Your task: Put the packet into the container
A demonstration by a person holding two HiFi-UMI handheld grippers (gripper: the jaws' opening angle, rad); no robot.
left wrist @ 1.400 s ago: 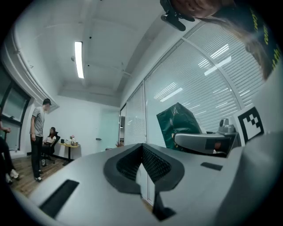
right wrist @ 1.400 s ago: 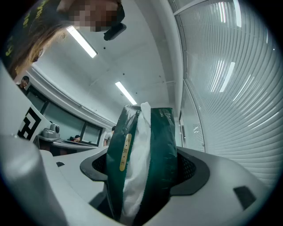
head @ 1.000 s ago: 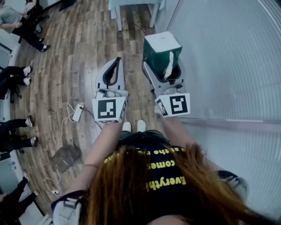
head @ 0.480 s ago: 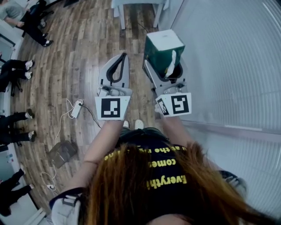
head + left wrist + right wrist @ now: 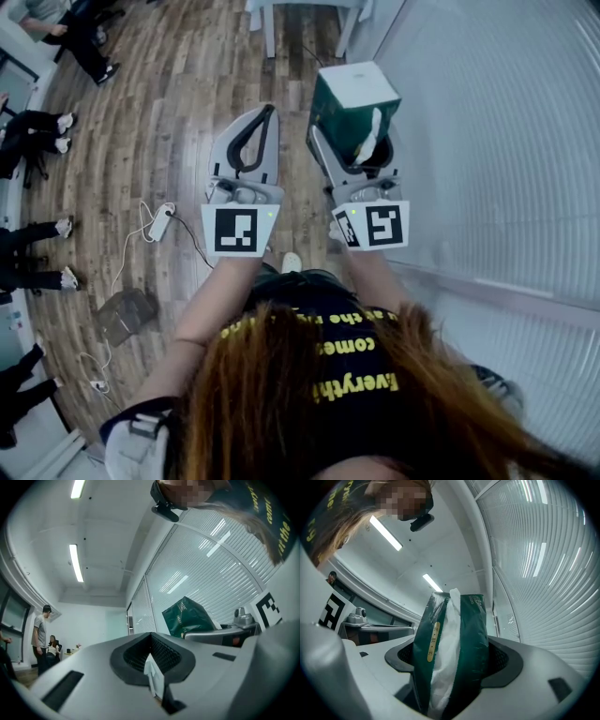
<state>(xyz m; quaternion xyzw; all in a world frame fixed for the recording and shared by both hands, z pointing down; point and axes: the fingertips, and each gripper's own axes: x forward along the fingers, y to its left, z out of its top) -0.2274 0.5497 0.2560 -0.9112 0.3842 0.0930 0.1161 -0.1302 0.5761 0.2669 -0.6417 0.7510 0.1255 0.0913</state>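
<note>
A dark green packet (image 5: 352,108) with a white top and white side fold stands upright in my right gripper (image 5: 354,141), which is shut on its lower part. In the right gripper view the packet (image 5: 452,653) fills the gap between the jaws and rises toward the ceiling. My left gripper (image 5: 270,111) hangs level with it to the left, its jaws shut with the tips touching. Its own view shows a small white scrap (image 5: 153,677) lodged between the black pads of the left gripper (image 5: 151,637), and the packet (image 5: 192,618) to the right. No container shows in any view.
Below is a wooden floor (image 5: 178,84). White table legs (image 5: 269,23) stand ahead, and a wall of pale blinds (image 5: 497,141) runs along the right. A power strip (image 5: 161,222) with cables lies at the left. Seated people's legs (image 5: 37,131) line the left edge.
Both grippers have moved a little forward, away from the body, side by side. The packet stays clamped in the right one and the left stays shut.
</note>
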